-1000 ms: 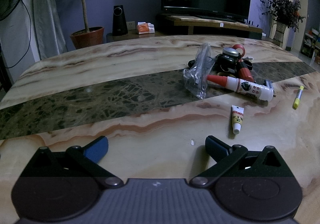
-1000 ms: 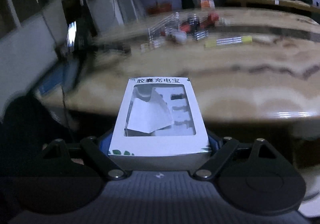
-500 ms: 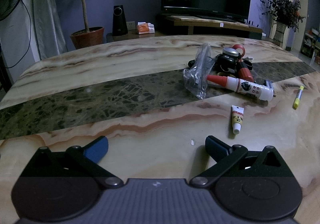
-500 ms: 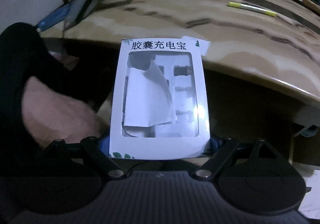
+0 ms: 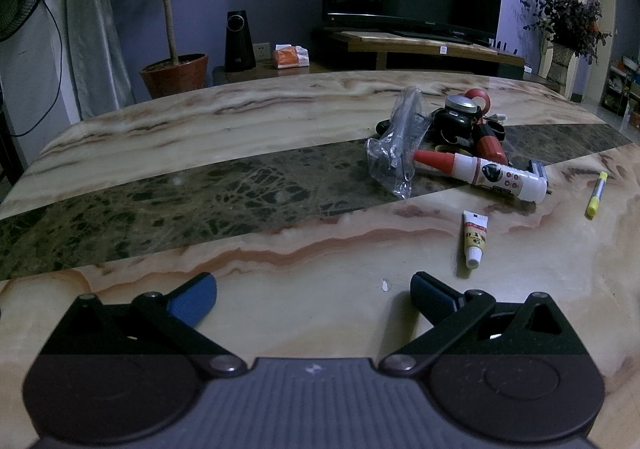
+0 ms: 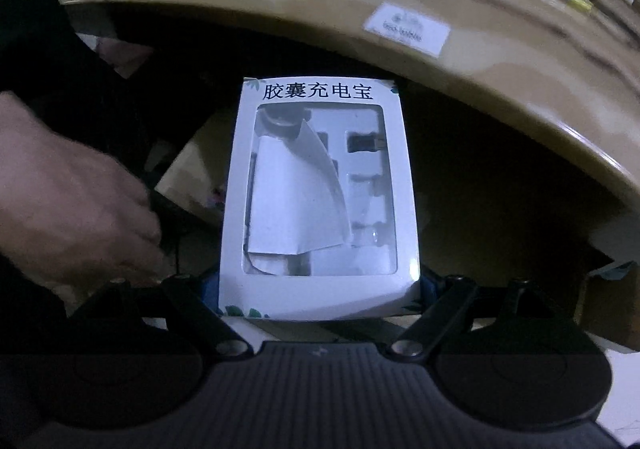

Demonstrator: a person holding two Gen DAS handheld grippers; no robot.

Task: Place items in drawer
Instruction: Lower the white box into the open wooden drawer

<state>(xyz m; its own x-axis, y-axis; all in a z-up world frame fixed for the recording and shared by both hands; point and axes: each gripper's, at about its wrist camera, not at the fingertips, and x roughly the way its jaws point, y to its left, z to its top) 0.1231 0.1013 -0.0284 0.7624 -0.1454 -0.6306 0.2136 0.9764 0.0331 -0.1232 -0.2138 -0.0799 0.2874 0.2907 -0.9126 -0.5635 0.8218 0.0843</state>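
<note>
Now the right gripper [image 6: 320,295] clamps the white windowed power-bank box [image 6: 320,193] just below the marble surface [image 6: 500,89] edge; it could knock that edge, slip, or land outside the drawer, which is hard to make out.

I tip my right gripper [image 6: 320,289] down, carrying the white box [image 6: 318,205] below the table edge [image 6: 460,89].

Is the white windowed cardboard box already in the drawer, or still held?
Still held. The white windowed cardboard box sits clamped between the right gripper pads, below the marble table edge; the space beneath is too dark to confirm a drawer.
</note>
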